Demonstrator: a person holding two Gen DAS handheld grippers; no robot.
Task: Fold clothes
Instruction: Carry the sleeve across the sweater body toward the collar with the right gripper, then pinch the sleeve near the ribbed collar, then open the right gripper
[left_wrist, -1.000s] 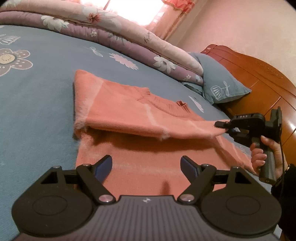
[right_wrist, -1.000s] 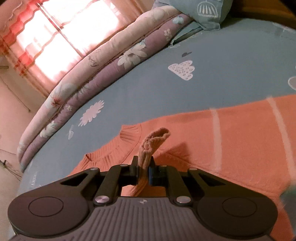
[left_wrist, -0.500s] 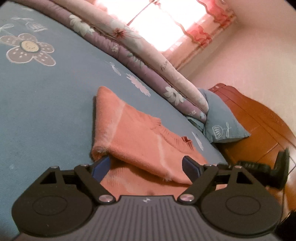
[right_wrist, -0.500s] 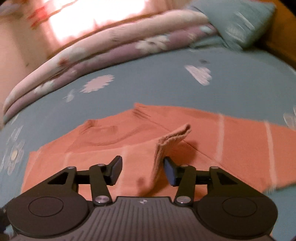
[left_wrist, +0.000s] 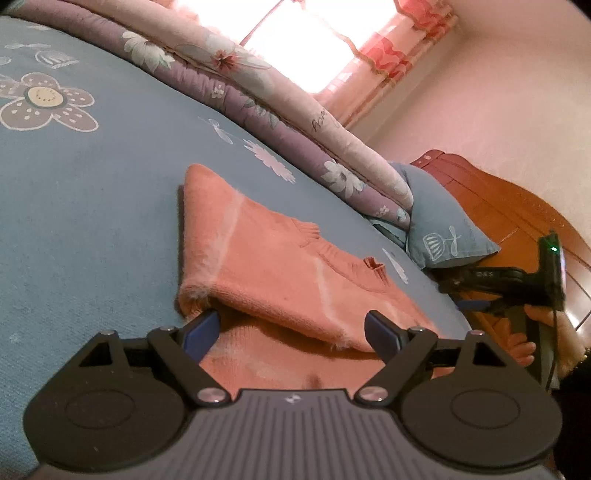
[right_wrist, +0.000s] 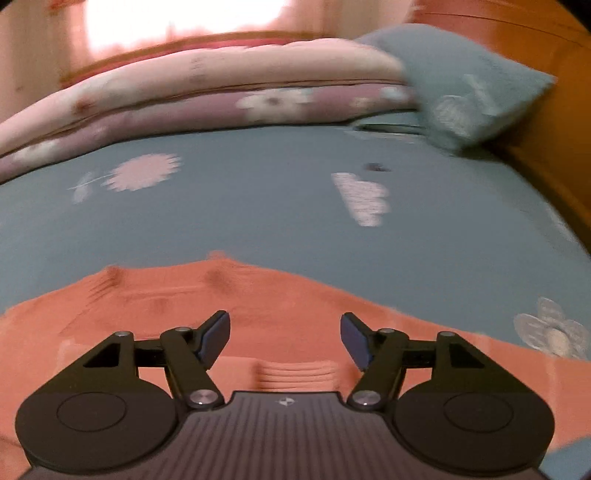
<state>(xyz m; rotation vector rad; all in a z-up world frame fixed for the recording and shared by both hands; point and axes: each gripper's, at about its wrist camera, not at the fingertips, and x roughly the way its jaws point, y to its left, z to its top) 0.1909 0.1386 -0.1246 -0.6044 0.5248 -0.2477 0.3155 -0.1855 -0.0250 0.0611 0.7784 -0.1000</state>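
An orange sweater (left_wrist: 280, 273) with pale stripes lies on the blue bedsheet (left_wrist: 92, 206), its upper layer folded over the lower one. My left gripper (left_wrist: 291, 330) stands open and low over the near folded edge, one finger (left_wrist: 201, 328) beside the fold's left corner, nothing pinched. In the blurred right wrist view, the right gripper (right_wrist: 284, 338) hovers above the sweater (right_wrist: 280, 306) with its jaws opening. A ribbed cuff (right_wrist: 295, 373) lies flat beneath them, free of the pads. The left wrist view shows the right gripper (left_wrist: 456, 295) at the sweater's right end, held by a hand (left_wrist: 521, 345).
A rolled floral quilt (left_wrist: 258, 96) runs along the bed's far side. A blue pillow (left_wrist: 439, 229) leans by the wooden headboard (left_wrist: 517, 214). The same quilt (right_wrist: 207, 96) and pillow (right_wrist: 461, 85) show in the right wrist view. Bare sheet surrounds the sweater.
The right gripper let go of the sleeve cuff it pinched, opened wide and lifted; the cuff now lies flat. The left gripper edged closer to the folded edge and rolled.
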